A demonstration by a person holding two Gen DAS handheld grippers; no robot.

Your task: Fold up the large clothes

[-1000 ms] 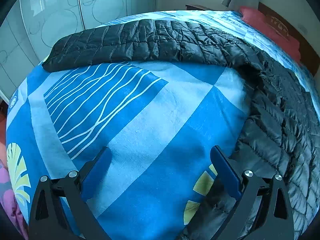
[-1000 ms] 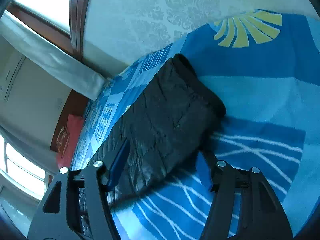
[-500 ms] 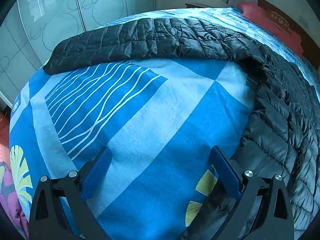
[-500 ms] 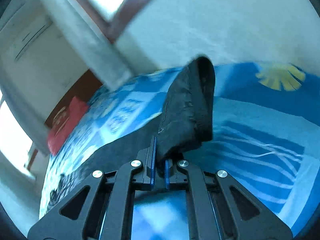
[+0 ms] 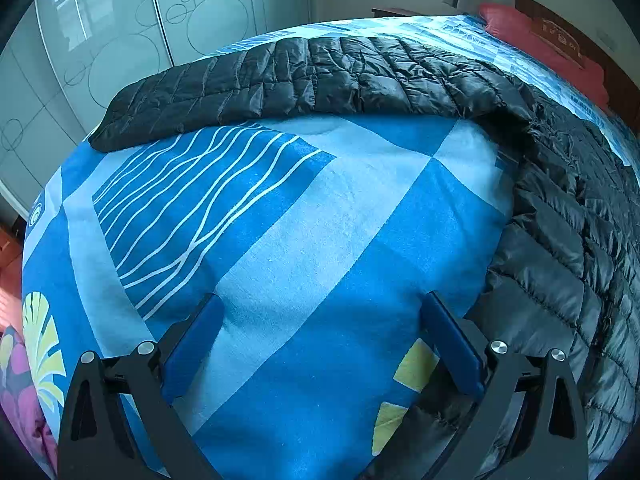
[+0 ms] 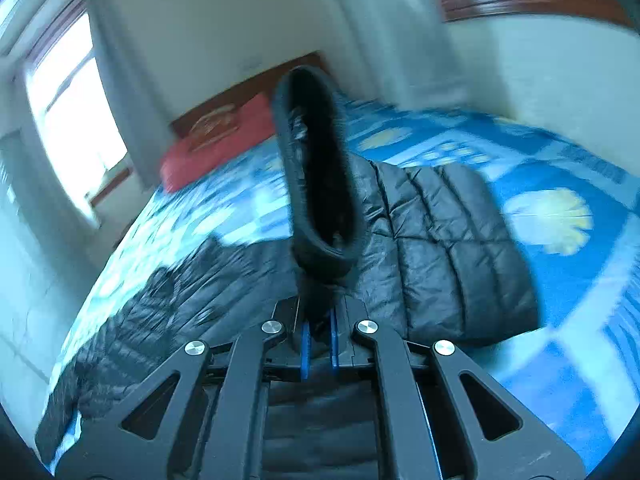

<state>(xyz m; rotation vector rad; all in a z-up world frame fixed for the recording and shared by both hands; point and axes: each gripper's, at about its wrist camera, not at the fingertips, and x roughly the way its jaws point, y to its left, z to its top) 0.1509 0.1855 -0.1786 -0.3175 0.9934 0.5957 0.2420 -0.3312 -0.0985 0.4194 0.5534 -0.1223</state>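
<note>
A black quilted down jacket (image 5: 560, 208) lies spread on the blue patterned bed sheet (image 5: 304, 240). One sleeve (image 5: 280, 76) stretches flat across the far side of the bed. My left gripper (image 5: 320, 344) hovers open over the bare sheet, its right finger beside the jacket's edge, nothing between its pads. In the blurred right wrist view, my right gripper (image 6: 319, 340) is shut on the cuff end of a jacket sleeve (image 6: 316, 184). The cuff stands up from the pads, its open end showing, with the jacket body (image 6: 436, 248) below and behind it.
A red pillow (image 5: 544, 44) lies against the wooden headboard (image 6: 256, 84) at the bed's far end. Pale wardrobe doors with circle patterns (image 5: 120, 44) stand beyond the left bed edge. Windows with curtains (image 6: 72, 120) line the walls. A pink flowered cloth (image 5: 16, 384) shows at lower left.
My right gripper closed on the sleeve cuff, lifted it off the sheet and swung round with it toward the headboard end. The left gripper stayed open in place.
</note>
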